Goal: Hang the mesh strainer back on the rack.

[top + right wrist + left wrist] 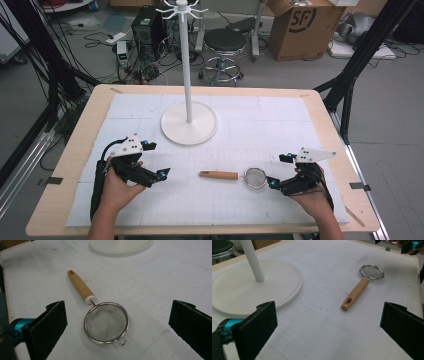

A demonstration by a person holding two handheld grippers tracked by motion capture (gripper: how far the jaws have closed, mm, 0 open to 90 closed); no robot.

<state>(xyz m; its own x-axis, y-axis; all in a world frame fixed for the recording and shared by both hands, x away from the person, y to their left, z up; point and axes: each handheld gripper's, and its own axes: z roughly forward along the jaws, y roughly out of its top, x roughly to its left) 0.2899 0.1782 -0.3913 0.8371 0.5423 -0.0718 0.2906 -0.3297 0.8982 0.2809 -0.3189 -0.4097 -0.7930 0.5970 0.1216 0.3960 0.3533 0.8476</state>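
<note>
A small mesh strainer (pixel 244 176) with a wooden handle lies flat on the desk (pixel 320 107) just ahead of the right tool (pixel 274 183), whose jaws gape empty, probably lined up to grasp, while the left tool (pixel 162 174) waits likewise spread, well apart.

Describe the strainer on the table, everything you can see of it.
The strainer is small, with a round metal rim, a fine mesh bowl, a little hook loop opposite the handle, and a light wooden handle with a slot at its end. It lies flat on the white mat, untouched, just ahead of the open right claw.
</note>
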